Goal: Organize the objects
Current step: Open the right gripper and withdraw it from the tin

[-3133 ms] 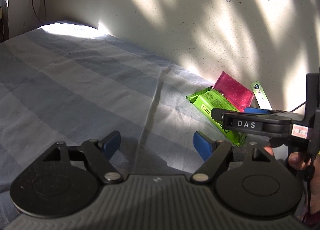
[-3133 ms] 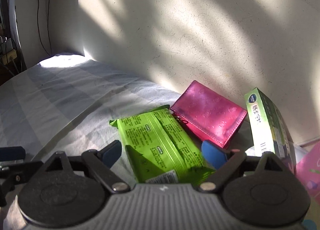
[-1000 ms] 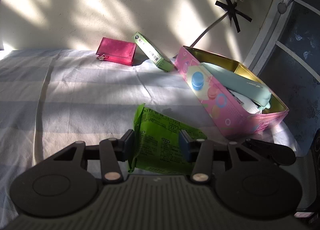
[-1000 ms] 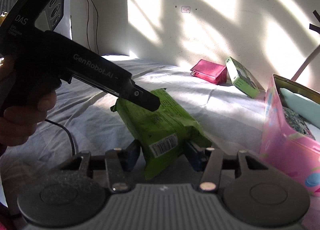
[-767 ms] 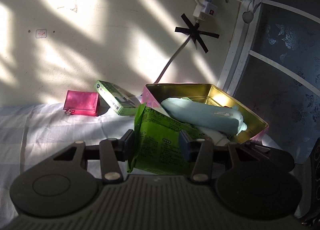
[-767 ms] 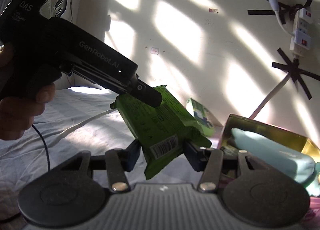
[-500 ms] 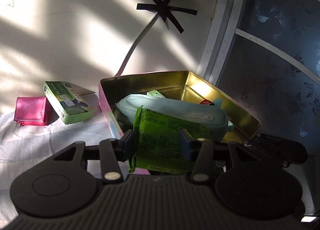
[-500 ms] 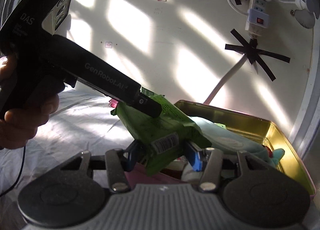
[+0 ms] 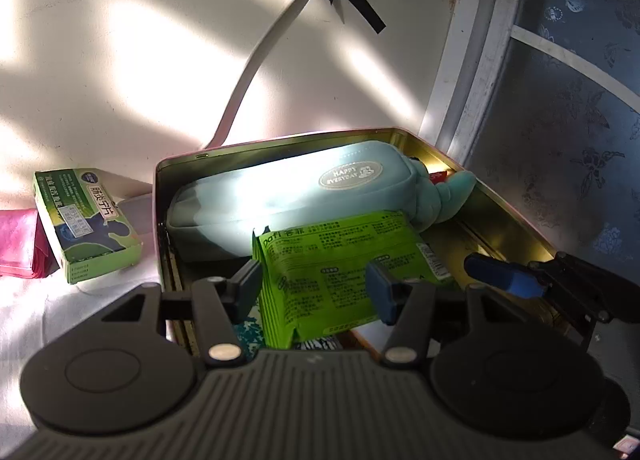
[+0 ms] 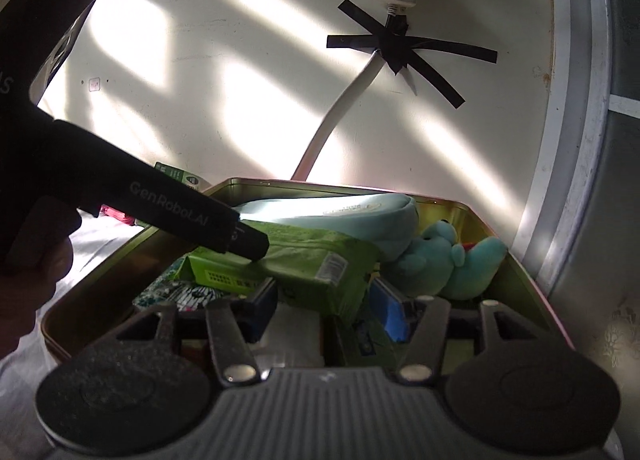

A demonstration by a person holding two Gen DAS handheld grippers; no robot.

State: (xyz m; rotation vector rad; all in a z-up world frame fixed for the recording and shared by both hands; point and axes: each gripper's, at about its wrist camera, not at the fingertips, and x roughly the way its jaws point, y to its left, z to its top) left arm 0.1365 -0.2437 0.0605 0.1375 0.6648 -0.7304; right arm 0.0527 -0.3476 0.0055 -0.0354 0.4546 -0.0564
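A green packet (image 9: 332,256) lies tilted in the open gold-lined tin (image 9: 280,140), against a teal pouch (image 9: 280,196). My left gripper (image 9: 316,288) straddles the packet's near end. Its jaws are opening and the pads no longer pinch it. In the right wrist view the packet (image 10: 312,260) sits between the fingers of my right gripper (image 10: 332,308), whose jaws are also opening, with a gap at the blue pad. One blue right-gripper fingertip (image 9: 500,274) shows over the tin's right side.
A teal plush toy (image 10: 436,260) and patterned items fill the tin (image 10: 304,183). A green box (image 9: 88,220) and a pink wallet (image 9: 18,244) lie on the bedsheet to the tin's left. A taped white cable (image 9: 256,60) runs down the wall, with a glass door (image 9: 560,120) at right.
Both grippers carried the green packet from the bedsheet rightward to over the tin. Their jaws have widened and the packet has settled lower into the tin.
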